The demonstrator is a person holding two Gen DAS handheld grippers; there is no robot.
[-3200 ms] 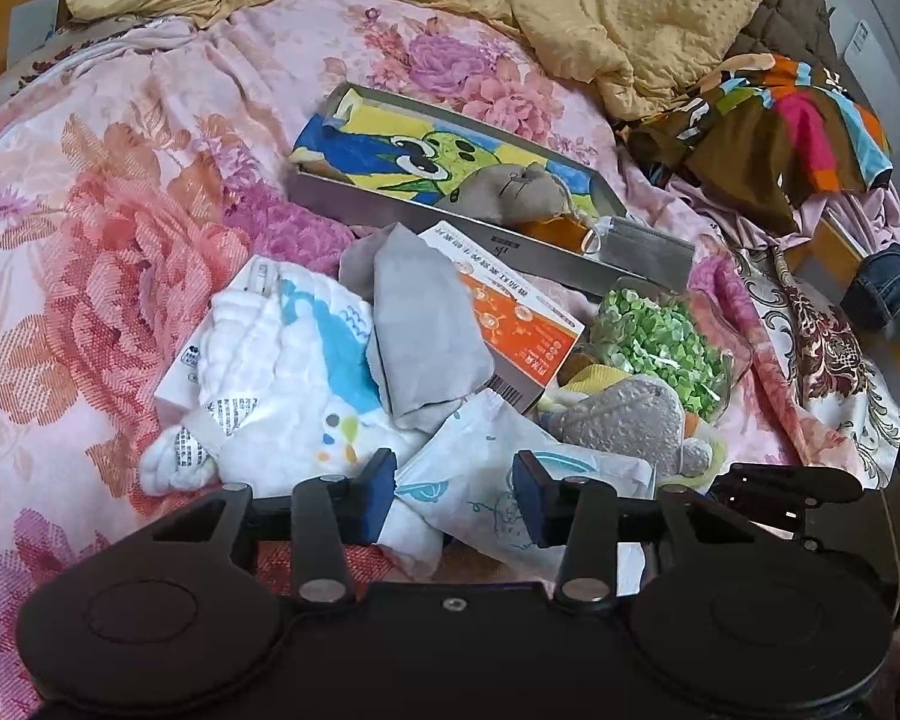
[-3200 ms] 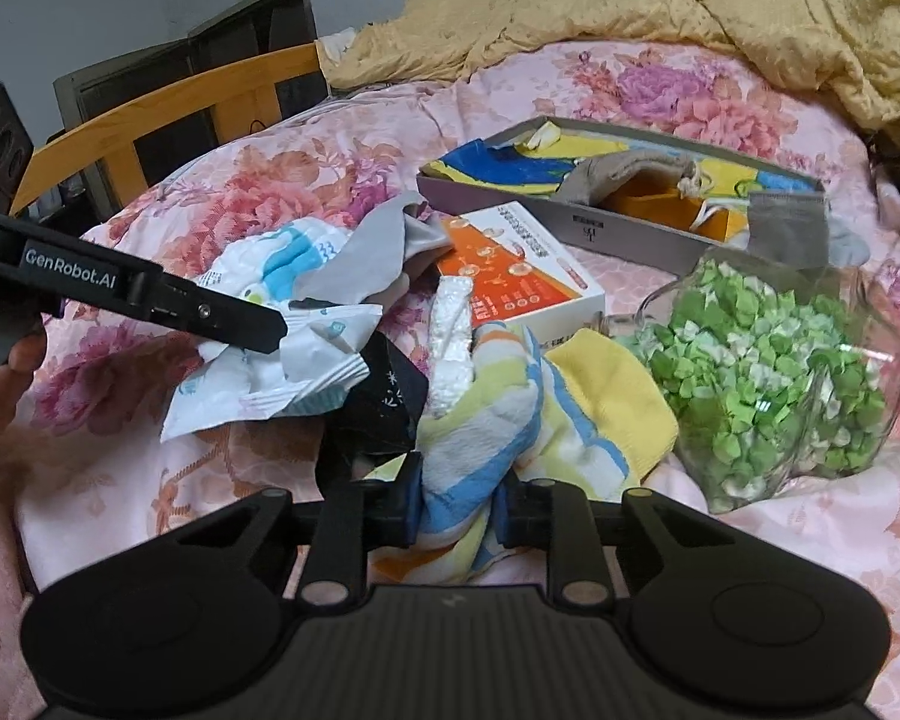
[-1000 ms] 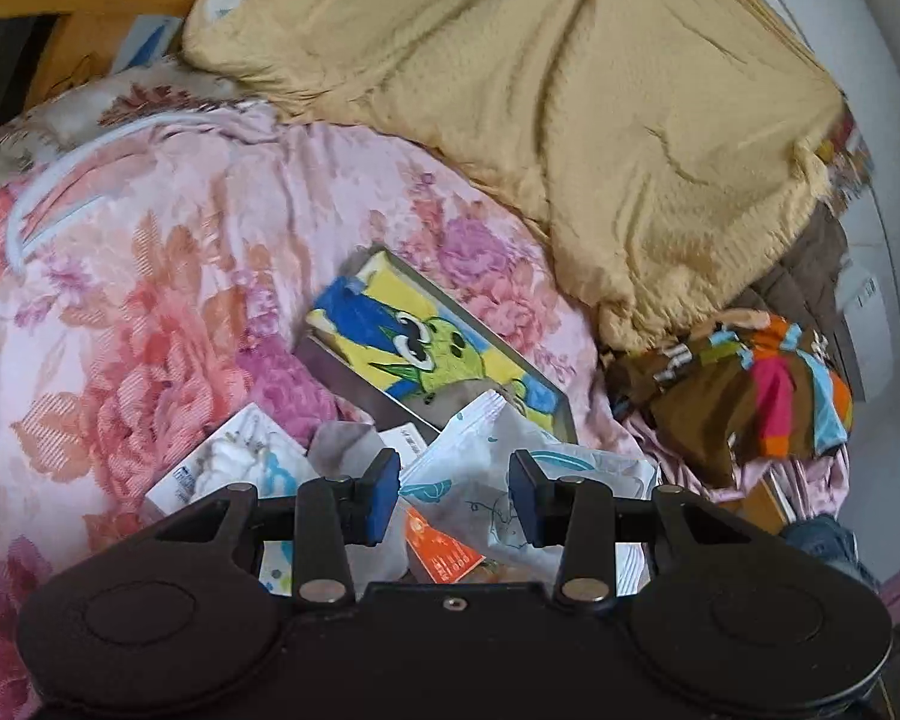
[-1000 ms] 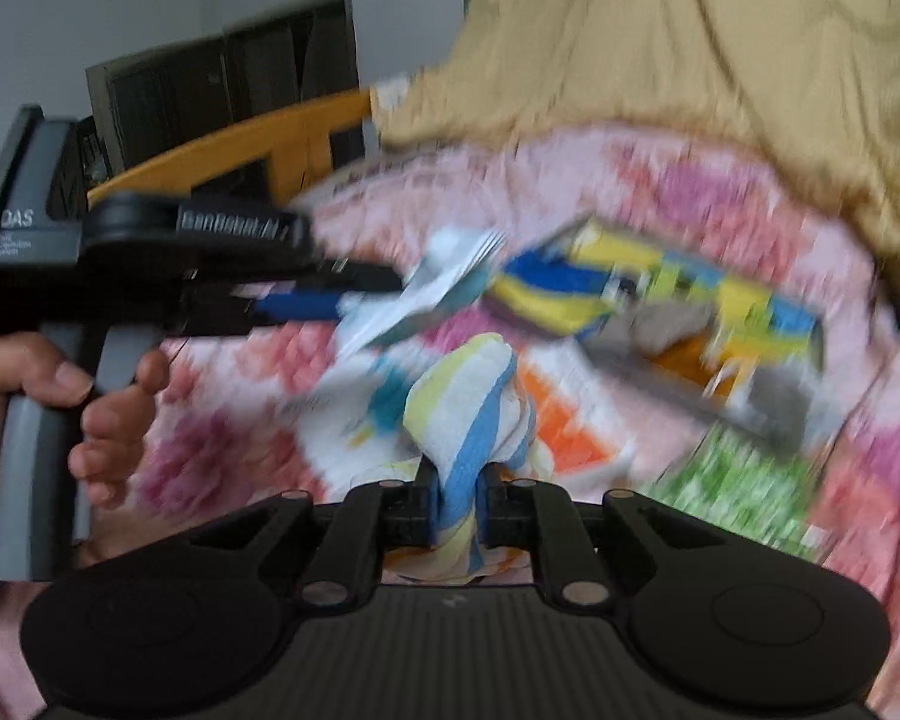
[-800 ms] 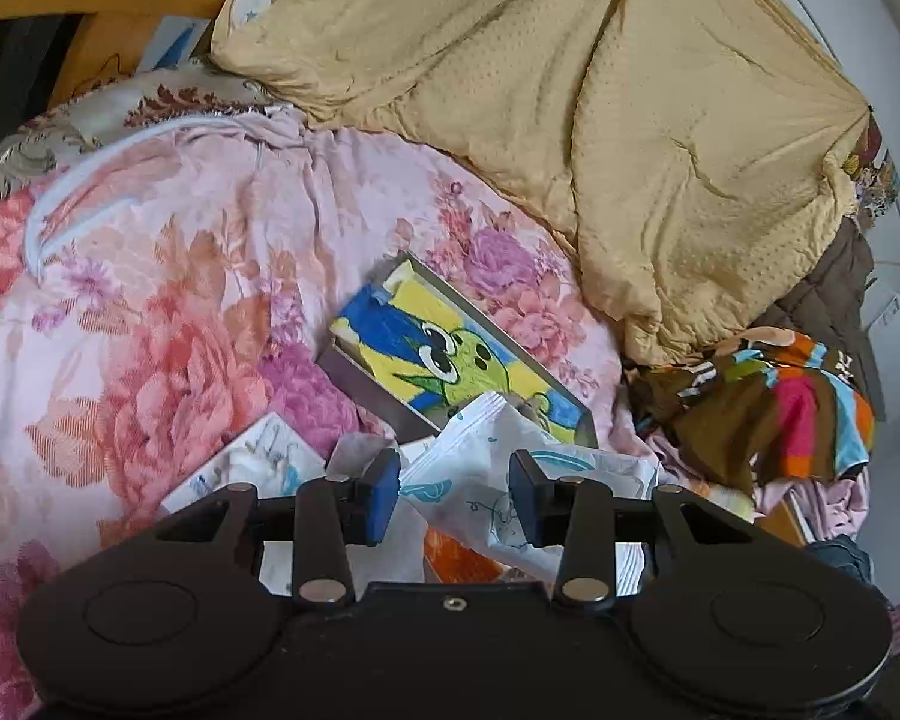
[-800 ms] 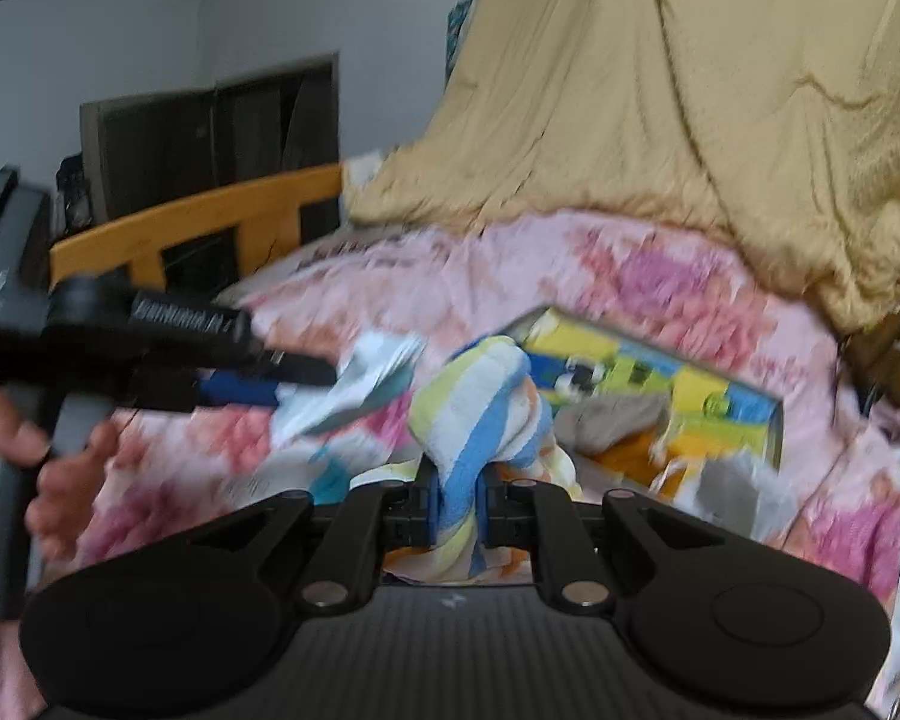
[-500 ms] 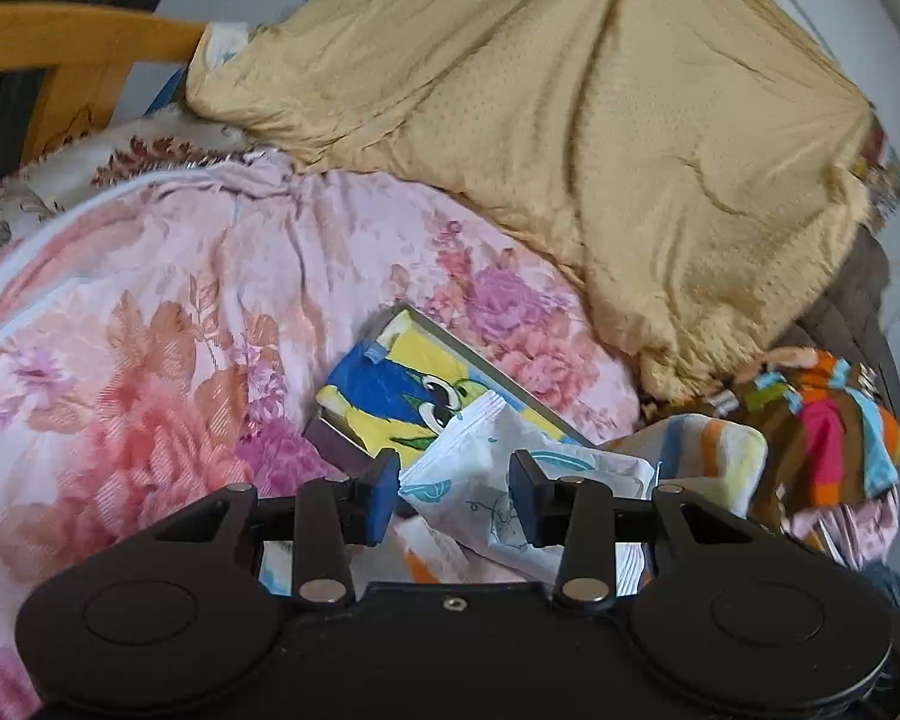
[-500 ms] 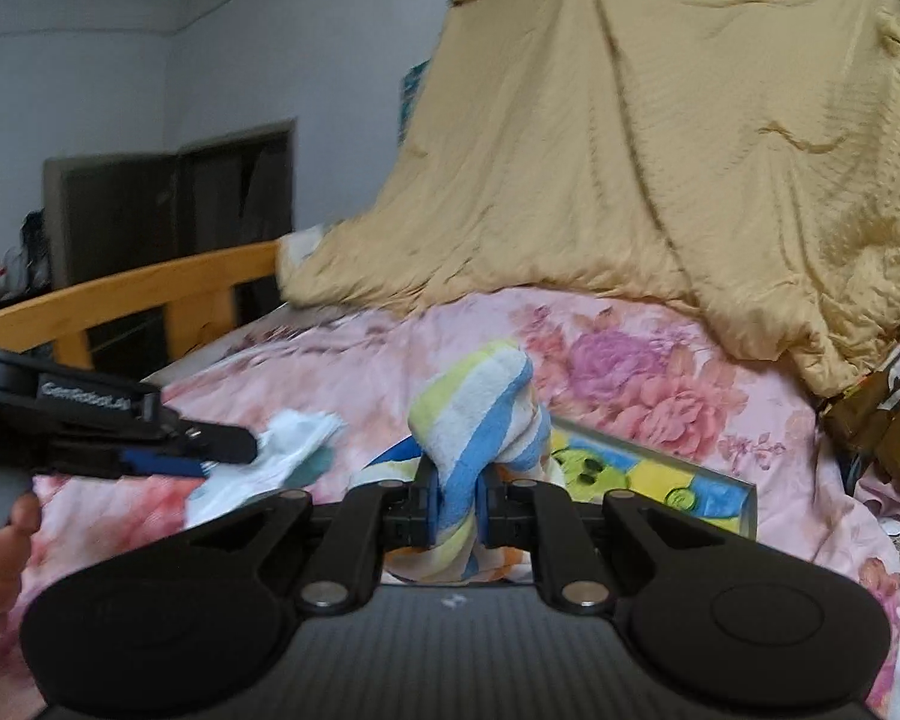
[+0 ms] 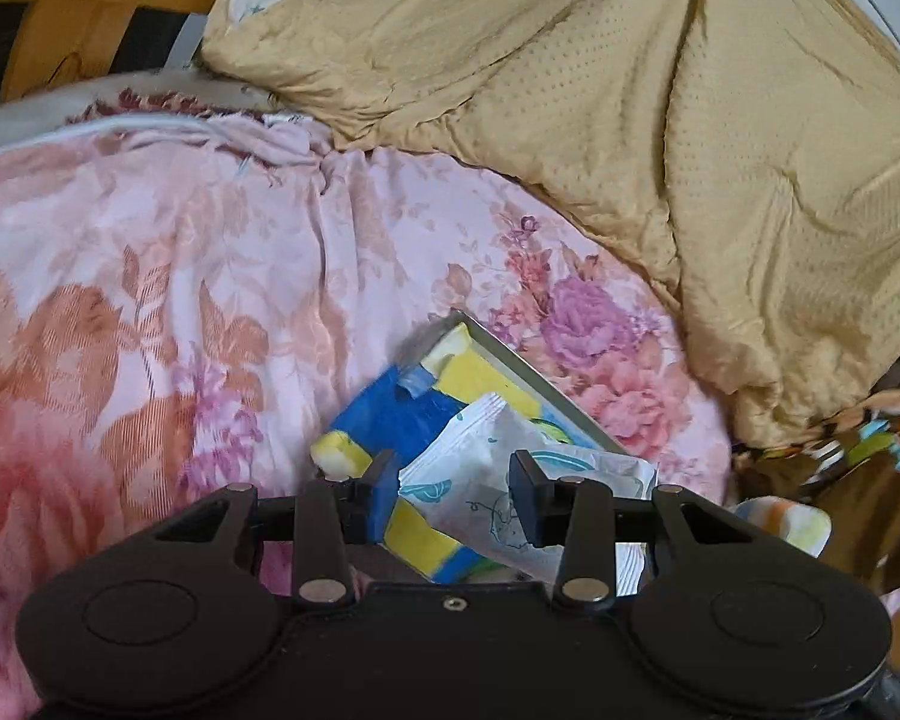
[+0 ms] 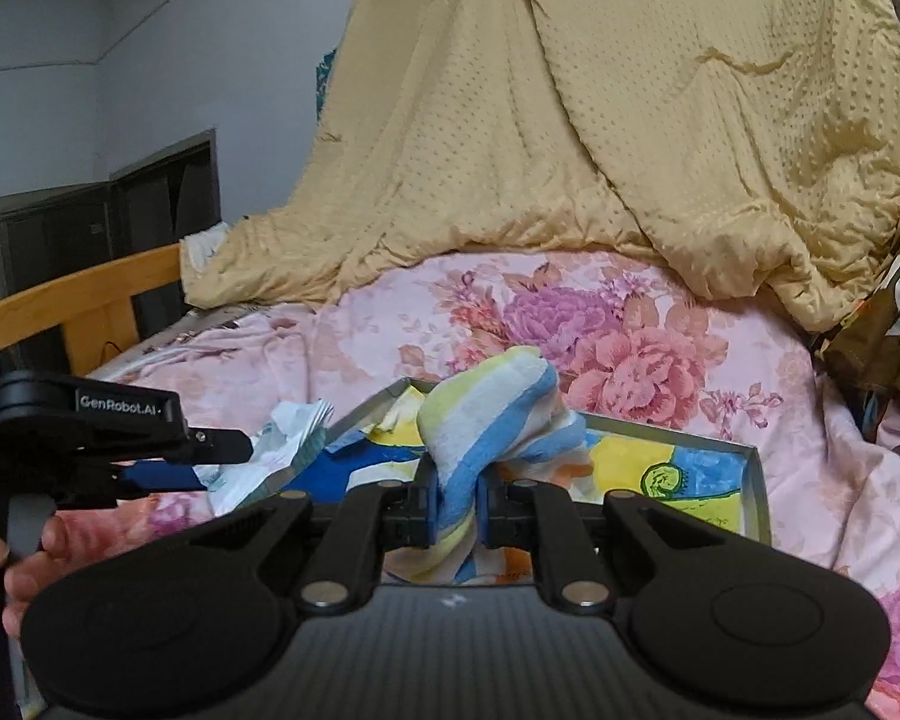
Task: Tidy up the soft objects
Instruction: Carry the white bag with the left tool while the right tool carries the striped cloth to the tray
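Note:
My left gripper (image 9: 453, 495) is shut on a white soft packet with blue print (image 9: 498, 480) and holds it above the near left corner of the grey box (image 9: 513, 360). The box has a blue and yellow cartoon cloth (image 9: 402, 414) inside. My right gripper (image 10: 456, 507) is shut on a striped yellow, white and blue cloth (image 10: 486, 420), raised over the same box (image 10: 756, 480). In the right wrist view the left gripper (image 10: 222, 447) with its packet (image 10: 282, 444) shows at the left, over the box's left end.
The box lies on a pink floral bedspread (image 9: 150, 276). A yellow quilt (image 9: 630, 120) is heaped behind it. Colourful clothes (image 9: 858, 456) lie at the right. A wooden bed rail (image 10: 78, 294) runs along the left.
Both grippers have lifted their loads off the pile and carried them forward over the box. The pile of loose items has dropped out of view.

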